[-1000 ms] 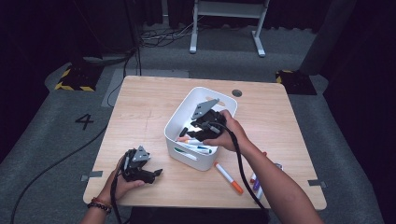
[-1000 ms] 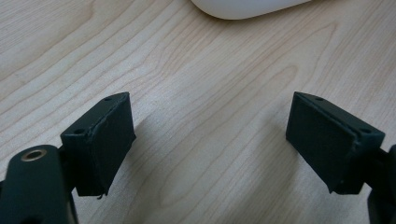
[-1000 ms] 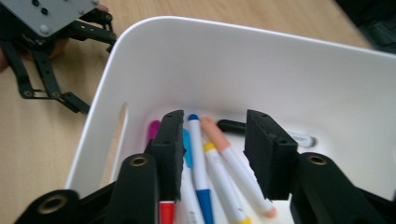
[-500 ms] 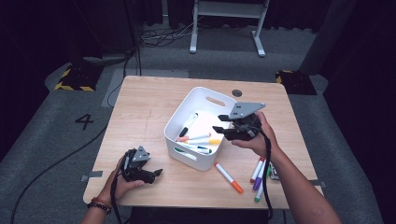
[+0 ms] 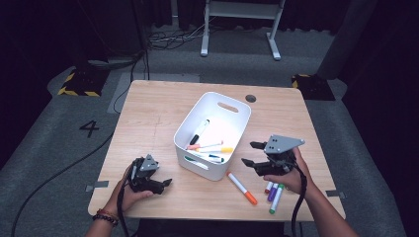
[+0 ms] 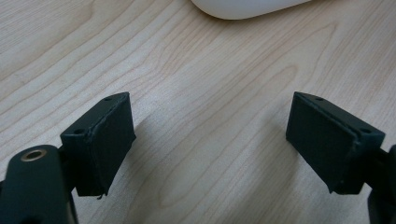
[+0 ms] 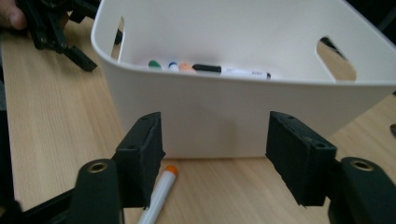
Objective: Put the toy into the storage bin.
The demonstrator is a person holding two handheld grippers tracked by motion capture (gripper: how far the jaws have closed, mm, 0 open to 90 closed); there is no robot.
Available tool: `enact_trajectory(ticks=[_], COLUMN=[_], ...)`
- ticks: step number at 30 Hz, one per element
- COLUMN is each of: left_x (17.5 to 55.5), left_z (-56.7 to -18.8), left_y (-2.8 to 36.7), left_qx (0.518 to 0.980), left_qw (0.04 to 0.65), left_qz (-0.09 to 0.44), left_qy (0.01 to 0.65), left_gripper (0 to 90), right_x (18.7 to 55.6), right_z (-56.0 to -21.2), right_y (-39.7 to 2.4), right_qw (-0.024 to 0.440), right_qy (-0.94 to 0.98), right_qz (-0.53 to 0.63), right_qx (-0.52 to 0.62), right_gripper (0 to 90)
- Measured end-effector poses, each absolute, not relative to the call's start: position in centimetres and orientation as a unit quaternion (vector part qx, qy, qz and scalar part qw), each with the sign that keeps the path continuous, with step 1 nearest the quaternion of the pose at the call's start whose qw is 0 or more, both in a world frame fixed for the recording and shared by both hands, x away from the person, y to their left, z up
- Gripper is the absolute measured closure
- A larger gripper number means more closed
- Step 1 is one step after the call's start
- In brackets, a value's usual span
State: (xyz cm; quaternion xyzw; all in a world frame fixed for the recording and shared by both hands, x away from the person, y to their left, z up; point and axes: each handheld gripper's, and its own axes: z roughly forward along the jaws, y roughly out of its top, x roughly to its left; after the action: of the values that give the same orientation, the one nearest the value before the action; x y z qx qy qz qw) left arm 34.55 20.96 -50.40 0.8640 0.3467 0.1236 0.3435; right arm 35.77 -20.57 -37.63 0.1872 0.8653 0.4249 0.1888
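Note:
A white bin [image 5: 196,163] stands mid-table and holds several markers: a black one [image 5: 200,131], a yellow one [image 5: 220,149] and others. My right gripper [image 5: 250,153] hovers just right of the bin, facing its wall [image 7: 210,112]. Its jaws have just been opening and stand open with nothing between them. An orange-capped marker [image 5: 242,188] lies on the table below them, its cap [image 7: 170,170] by the left jaw. My left gripper [image 5: 165,183] rests open at the front left over bare wood [image 6: 210,121], and also shows as the left gripper [image 7: 56,32] beyond the bin.
Two purple markers [image 5: 270,188] and a green one [image 5: 275,198] lie by my right hand near the front edge. The wooden table [image 5: 148,113] has a round grommet [image 5: 250,98] behind the bin. The bin's lower edge [image 6: 247,7] sits just ahead of the left jaws.
The right gripper came out of the bin, moved right and toward the front edge, and its jaws opened. Markers now show on the table beside it. The left gripper stayed put.

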Motion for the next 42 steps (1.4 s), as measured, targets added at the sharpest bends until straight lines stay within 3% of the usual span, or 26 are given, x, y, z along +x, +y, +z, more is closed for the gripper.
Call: enact_trajectory(ticks=[13,20,24,30,33,42], left_x=[34.5,34.5,34.5,34.5,34.5,34.5], left_z=[-50.4,-50.4,-50.4,-50.4,-50.4,-50.4], left_y=[21.0,21.0,21.0,20.9,21.0,21.0], left_qx=[0.864,0.864,0.864,0.863,0.864,0.864], left_qw=[0.344,0.343,0.344,0.346,0.343,0.343], left_qz=[0.124,0.124,0.122,0.120,0.124,0.124], left_qy=[0.347,0.347,0.347,0.348,0.347,0.347], left_gripper=[15.3,15.4,15.4,15.4,15.4,15.4], right_x=[32.7,32.0,31.9,31.6,31.6,31.5], right_z=[-45.6,-48.0,-48.8,-48.8,-48.8,-48.7], right_y=[-21.8,-21.9,-21.8,-21.9,-22.0,-22.0], right_qw=[0.112,0.076,0.081,0.099,0.105,0.099], right_qy=[0.897,0.902,0.906,0.900,0.895,0.896], right_qz=[0.362,0.341,0.330,0.331,0.331,0.332], right_qx=[0.226,0.255,0.251,0.265,0.281,0.276], right_gripper=[40.9,44.0,48.9,68.3,73.5,74.2])
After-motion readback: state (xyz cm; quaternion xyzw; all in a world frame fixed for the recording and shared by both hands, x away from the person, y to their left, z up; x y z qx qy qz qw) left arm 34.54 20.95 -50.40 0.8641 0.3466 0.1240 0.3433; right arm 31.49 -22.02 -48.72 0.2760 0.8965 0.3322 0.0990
